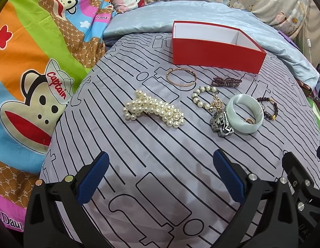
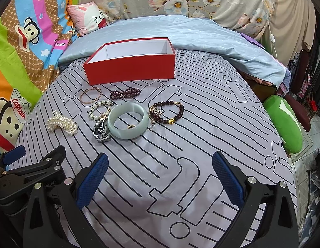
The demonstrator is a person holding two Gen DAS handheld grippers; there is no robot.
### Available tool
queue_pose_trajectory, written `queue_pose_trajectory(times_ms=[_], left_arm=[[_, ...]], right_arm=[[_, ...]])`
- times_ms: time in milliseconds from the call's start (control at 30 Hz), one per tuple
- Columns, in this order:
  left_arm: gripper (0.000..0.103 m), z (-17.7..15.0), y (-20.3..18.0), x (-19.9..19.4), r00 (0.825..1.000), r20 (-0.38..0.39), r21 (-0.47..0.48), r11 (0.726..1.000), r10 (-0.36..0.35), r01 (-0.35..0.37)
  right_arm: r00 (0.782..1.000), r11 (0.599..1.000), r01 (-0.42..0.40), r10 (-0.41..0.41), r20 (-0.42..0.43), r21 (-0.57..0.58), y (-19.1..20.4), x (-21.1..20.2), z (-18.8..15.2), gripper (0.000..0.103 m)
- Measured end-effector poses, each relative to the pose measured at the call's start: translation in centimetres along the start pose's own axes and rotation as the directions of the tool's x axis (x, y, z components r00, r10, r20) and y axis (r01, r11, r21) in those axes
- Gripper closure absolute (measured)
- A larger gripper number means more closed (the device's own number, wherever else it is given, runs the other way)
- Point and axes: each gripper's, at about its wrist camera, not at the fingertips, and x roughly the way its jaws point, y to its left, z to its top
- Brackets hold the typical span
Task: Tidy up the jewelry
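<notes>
Both claws sit lowest in frame, the left claw [image 1: 161, 177] and right claw [image 2: 160, 178] each spread wide with nothing between their textured blue pads, hovering over the striped grey bed [image 2: 180, 157]. Jewelry's all loose on the bed, short of the box [image 2: 130, 61], which is red card, white inside, its floor hidden by the near wall. Pearl cluster [image 1: 153, 109] is knobby and piled. Pale green bangle [image 2: 128, 120] is smooth and chunky, with a tiny gold bit inside I can't identify. A metal tangle [image 2: 101, 131] touches it. Dark bead bracelet [image 2: 167, 112] lies just right.
</notes>
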Motion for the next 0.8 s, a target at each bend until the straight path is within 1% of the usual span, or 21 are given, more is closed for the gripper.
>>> queue_pose_trajectory(times_ms=[800], left_arm=[[0.005, 0.06, 0.13, -0.11, 1.0, 0.001, 0.002, 1.0, 0.003, -0.003]], right_arm=[[1.0, 1.0, -0.002, 0.002, -0.002, 0.001, -0.06, 0.09, 0.01, 0.005]])
